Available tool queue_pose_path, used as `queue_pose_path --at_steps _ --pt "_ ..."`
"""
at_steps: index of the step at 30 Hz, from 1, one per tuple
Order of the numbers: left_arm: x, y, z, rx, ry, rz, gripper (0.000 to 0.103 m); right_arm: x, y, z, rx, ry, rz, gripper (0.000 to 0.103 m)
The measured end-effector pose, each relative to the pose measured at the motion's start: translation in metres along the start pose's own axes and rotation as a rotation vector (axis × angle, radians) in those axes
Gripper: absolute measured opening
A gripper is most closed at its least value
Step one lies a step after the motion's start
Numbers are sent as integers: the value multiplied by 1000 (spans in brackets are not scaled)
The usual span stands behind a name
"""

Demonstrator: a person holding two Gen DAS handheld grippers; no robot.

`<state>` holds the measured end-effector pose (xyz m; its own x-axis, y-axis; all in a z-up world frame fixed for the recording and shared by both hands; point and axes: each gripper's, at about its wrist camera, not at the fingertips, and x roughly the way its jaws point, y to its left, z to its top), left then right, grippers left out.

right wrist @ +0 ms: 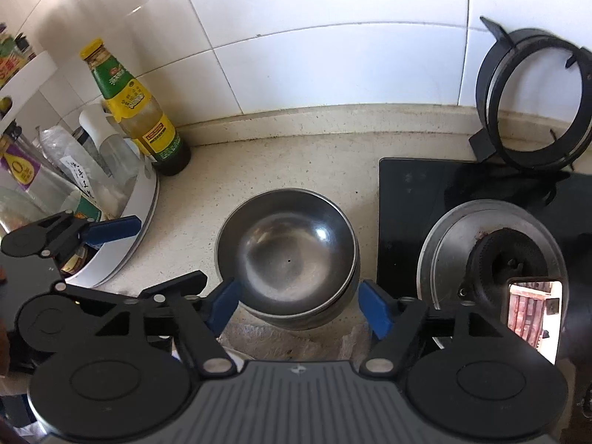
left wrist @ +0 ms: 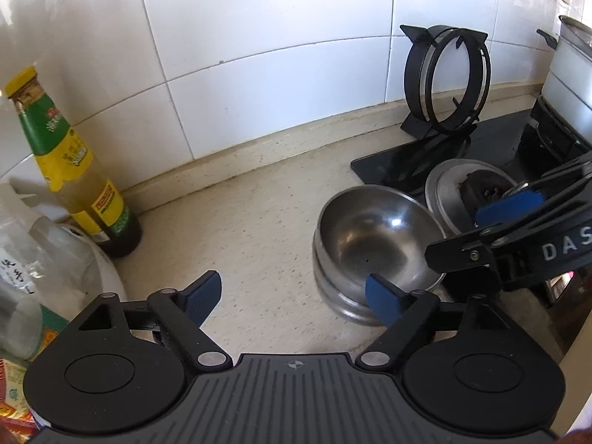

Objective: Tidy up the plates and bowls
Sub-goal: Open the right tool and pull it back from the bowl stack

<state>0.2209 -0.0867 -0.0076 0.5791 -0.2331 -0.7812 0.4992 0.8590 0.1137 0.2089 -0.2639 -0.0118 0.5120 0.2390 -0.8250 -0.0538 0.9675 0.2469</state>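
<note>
Looking down my right gripper (right wrist: pixel 298 305), jaws released, blue pads flanking but clear of the nested steel bowls (right wrist: pixel 286 255) on the counter (right wrist: pixel 296 162) beside the stove (right wrist: pixel 425 192). My left gripper (left wrist: pixel 296 296) also gapes empty. I judge the bowls light, rigid, slippery; pinch the rim.

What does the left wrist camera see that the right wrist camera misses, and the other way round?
Only the left wrist view shows the steel pot at the far right of the stove. Only the right wrist view shows the clear bottles crowded in the white tray and the shelf above them. Both show the stacked steel bowls, the sauce bottle, the upright black pot stand and the bare burner. Both pairs of tongs stand open.
</note>
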Motion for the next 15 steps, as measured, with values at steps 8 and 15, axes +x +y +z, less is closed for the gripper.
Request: queue_pose_path --at_steps 8,15 --pt "-4 8 -15 8 -7 -13 89 -11 8 -16 0 -36 -50 91" --pt "-12 11 -21 20 -33 -24 89 -16 18 -29 9 -54 -50 92"
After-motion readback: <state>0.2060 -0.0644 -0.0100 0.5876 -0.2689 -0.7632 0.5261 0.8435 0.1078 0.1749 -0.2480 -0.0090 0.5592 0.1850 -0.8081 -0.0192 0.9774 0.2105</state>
